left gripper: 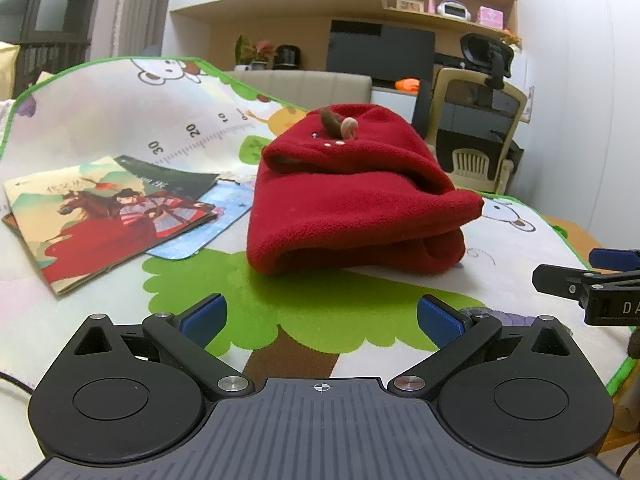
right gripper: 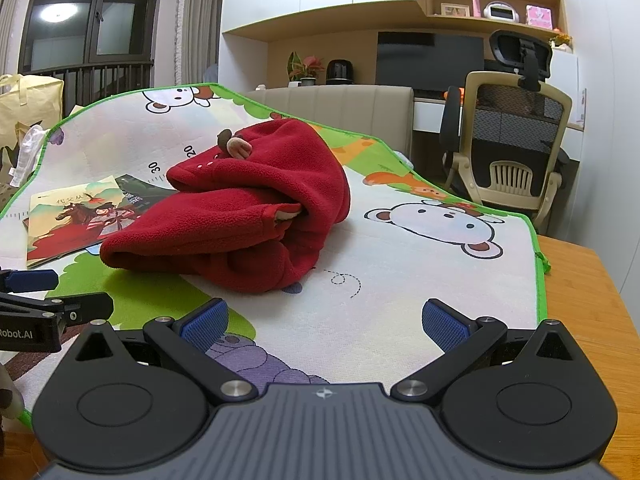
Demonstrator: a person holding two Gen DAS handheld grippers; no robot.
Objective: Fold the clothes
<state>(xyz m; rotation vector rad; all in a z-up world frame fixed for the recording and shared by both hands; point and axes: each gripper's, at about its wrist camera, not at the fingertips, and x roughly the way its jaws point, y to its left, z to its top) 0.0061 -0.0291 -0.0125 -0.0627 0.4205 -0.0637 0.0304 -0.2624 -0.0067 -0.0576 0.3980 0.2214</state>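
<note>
A red fleece garment (left gripper: pixel 352 196) lies folded into a thick bundle on the cartoon play mat (left gripper: pixel 320 312), with a small brown and pink ear on top. It also shows in the right wrist view (right gripper: pixel 240 216). My left gripper (left gripper: pixel 322 316) is open and empty, a short way in front of the bundle. My right gripper (right gripper: pixel 324 320) is open and empty, in front of and to the right of the bundle. Each gripper shows at the edge of the other's view, the right one (left gripper: pixel 592 284) and the left one (right gripper: pixel 52 304).
Picture books (left gripper: pixel 104 220) lie on the mat left of the garment. The mat (right gripper: pixel 400 280) covers a wooden table (right gripper: pixel 588 300) whose bare edge is at the right. An office chair (right gripper: pixel 512 140) and a beige sofa back (right gripper: pixel 340 108) stand behind.
</note>
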